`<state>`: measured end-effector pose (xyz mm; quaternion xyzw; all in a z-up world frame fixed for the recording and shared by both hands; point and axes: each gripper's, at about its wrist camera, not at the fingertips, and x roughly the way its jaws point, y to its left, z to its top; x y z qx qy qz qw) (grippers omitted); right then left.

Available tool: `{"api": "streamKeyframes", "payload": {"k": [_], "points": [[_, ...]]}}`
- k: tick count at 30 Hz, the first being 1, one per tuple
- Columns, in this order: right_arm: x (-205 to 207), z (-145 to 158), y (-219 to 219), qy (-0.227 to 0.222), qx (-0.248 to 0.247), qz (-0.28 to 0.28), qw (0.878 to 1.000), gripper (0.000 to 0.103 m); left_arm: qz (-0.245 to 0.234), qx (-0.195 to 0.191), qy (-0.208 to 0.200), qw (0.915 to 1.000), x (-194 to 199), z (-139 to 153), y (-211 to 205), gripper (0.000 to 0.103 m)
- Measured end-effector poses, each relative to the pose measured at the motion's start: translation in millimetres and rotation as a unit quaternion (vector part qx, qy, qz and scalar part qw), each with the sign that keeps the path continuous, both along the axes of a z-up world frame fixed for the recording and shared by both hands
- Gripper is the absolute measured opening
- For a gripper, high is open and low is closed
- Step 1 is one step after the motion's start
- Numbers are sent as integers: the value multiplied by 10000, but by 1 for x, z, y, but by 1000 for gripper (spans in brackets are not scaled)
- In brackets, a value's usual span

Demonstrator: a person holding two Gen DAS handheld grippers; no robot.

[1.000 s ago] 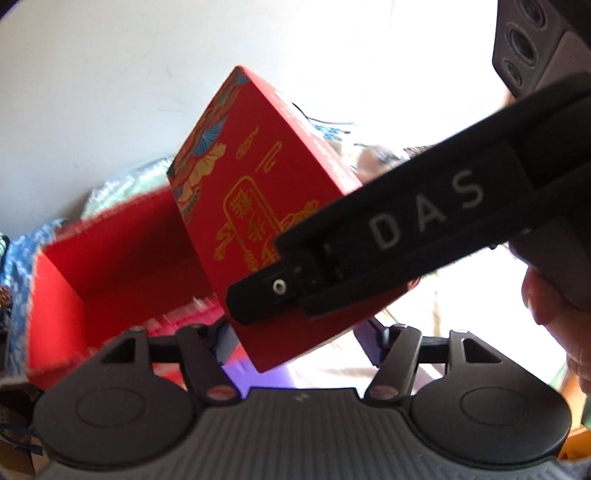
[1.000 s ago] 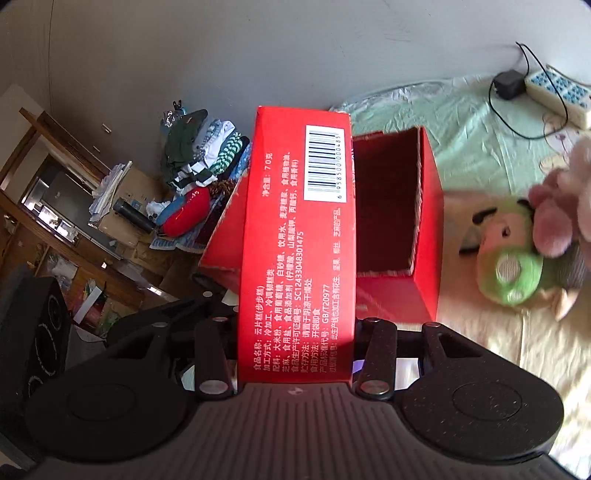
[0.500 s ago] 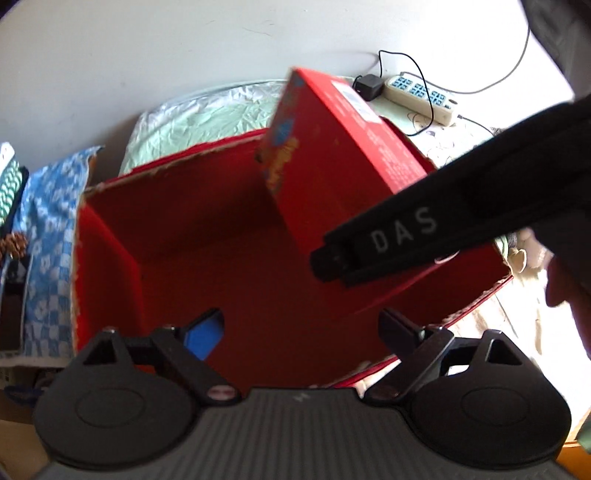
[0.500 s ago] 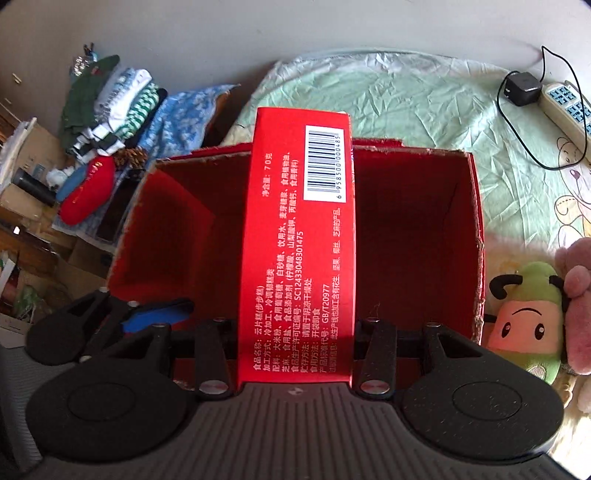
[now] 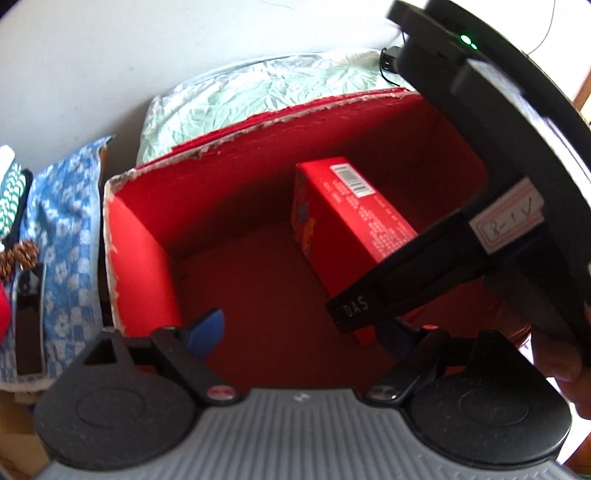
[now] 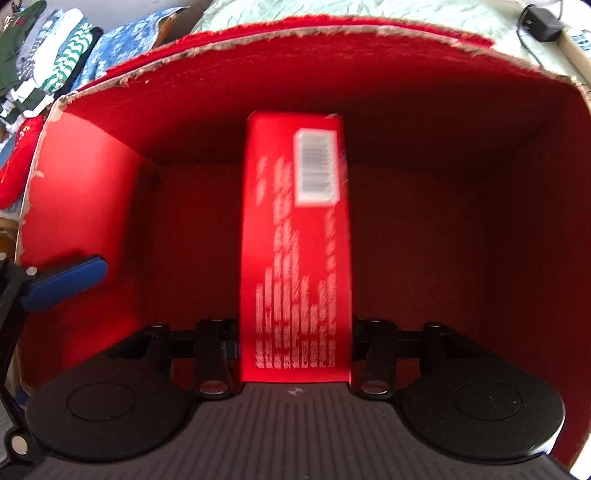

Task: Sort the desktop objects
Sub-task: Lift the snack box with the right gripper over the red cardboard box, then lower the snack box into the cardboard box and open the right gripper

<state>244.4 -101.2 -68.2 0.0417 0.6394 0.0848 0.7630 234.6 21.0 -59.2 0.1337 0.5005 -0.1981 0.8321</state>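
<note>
A small red carton with a barcode and white print is down inside the big open red box. My right gripper is shut on the carton's near end. In the left wrist view the carton lies slanted low in the box, with one black finger of the right gripper across its end. Whether it touches the floor of the box I cannot tell. My left gripper is open over the box's near edge and holds nothing. Its blue fingertip shows at the box's left wall.
The box stands on a crumpled pale green sheet. A blue patterned cloth and folded clothes lie to its left. A charger and power strip sit at the back right. A hand holds the right gripper.
The right gripper has carried the carton from above the rim down deep into the red box. The left gripper stays open and has come closer over the box.
</note>
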Motion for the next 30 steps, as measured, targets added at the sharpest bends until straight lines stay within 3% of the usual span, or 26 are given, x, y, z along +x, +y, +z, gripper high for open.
{"api": "streamKeyframes", "payload": {"k": [4, 6, 9, 10, 12, 16, 21, 26, 30], "points": [[-9, 26, -6, -376, 35, -13, 9993, 66, -139, -144, -21, 9998, 6, 2, 4, 89], [-11, 33, -10, -467, 45, -87, 9989, 66, -192, -350, 129, 9991, 13, 4, 5, 88], [-7, 25, -10, -233, -86, -122, 9996, 62, -213, -425, 230, 9986, 6, 4, 14, 88], [-6, 21, -11, -138, -76, -151, 9998, 52, -234, -451, 271, 9983, 3, 9, 11, 87], [-6, 18, -12, -37, 32, -264, 9996, 49, -312, -568, 343, 9973, -5, 26, 0, 83], [-8, 31, -6, -35, 271, -350, 9990, 48, -454, -740, 33, 9962, -30, 52, 9, 90], [-8, 33, 31, 111, 208, 91, 9997, 48, -245, -486, -364, 9979, -47, 63, 29, 90], [-10, 39, 61, 168, 356, 544, 9977, 52, -143, -717, -479, 9962, -55, 70, 48, 73], [-15, 54, 67, 38, 738, 803, 9940, 54, -96, -912, -546, 9943, -64, 78, 58, 73]]}}
